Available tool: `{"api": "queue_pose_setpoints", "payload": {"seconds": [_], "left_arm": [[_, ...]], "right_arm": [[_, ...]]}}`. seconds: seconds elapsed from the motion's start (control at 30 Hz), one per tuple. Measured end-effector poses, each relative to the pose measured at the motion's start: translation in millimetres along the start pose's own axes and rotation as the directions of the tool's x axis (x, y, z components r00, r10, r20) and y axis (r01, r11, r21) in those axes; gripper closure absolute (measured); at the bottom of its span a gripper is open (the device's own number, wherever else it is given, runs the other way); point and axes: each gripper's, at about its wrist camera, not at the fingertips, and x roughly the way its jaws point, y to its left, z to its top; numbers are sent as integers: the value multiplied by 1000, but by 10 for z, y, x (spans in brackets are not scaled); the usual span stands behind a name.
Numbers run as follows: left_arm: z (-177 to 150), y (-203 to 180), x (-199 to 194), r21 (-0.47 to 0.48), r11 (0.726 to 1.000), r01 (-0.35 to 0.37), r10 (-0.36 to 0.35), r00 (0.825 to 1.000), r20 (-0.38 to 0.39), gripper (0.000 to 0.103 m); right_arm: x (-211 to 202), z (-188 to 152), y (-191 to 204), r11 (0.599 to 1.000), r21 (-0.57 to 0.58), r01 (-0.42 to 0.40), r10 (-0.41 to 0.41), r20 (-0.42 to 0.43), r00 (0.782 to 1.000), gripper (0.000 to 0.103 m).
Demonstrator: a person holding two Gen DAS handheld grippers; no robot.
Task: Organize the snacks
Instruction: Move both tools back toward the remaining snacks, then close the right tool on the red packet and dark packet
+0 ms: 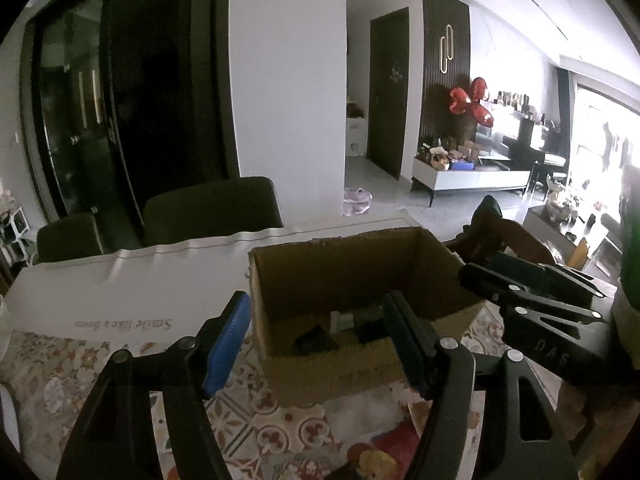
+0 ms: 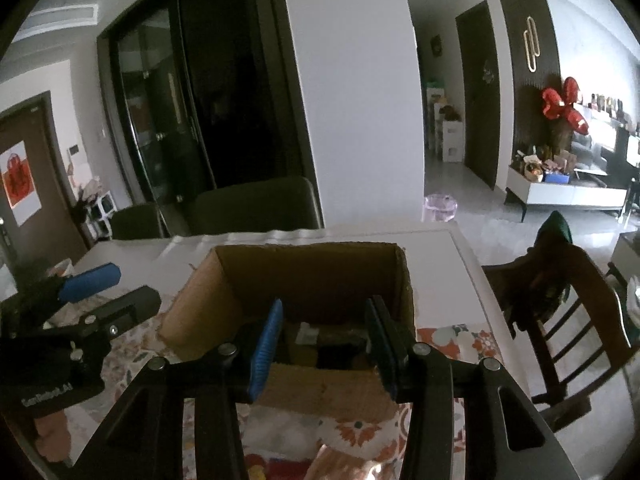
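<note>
An open cardboard box stands on a patterned tablecloth; it also shows in the right wrist view. Dark snack packs lie on its floor, and they show in the right wrist view too. My left gripper is open and empty, held just before the box's near wall. My right gripper is open and empty, above the box's near edge. Each gripper shows in the other's view: the right one beside the box, the left one to its left. Colourful snack packets lie under the left gripper.
A white board with writing lies behind the box on the table. Dark chairs stand at the far side. A wooden chair stands to the right of the table. The table's white edge runs behind and right of the box.
</note>
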Motion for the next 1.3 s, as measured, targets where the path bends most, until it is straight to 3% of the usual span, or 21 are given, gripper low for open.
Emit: {"api": "queue_pose_setpoints", "payload": {"seconds": [0.43, 0.8, 1.0, 1.3], "left_arm": [[-506, 81, -538, -25, 1000, 1, -1, 1000, 12, 35], [-1069, 1, -746, -19, 1000, 11, -12, 999, -38, 36], [-1359, -15, -754, -32, 999, 17, -20, 995, -98, 36], [-1780, -33, -727, -18, 1000, 12, -15, 988, -156, 36]], "right_arm": [[-478, -409, 293, 999, -40, 14, -13, 38, 999, 59], [-730, -918, 403, 996, -82, 25, -26, -8, 1000, 59], [-798, -1209, 490, 993, -118, 8, -14, -48, 999, 59], [-660, -1675, 557, 989, -122, -80, 54, -200, 978, 59]]}}
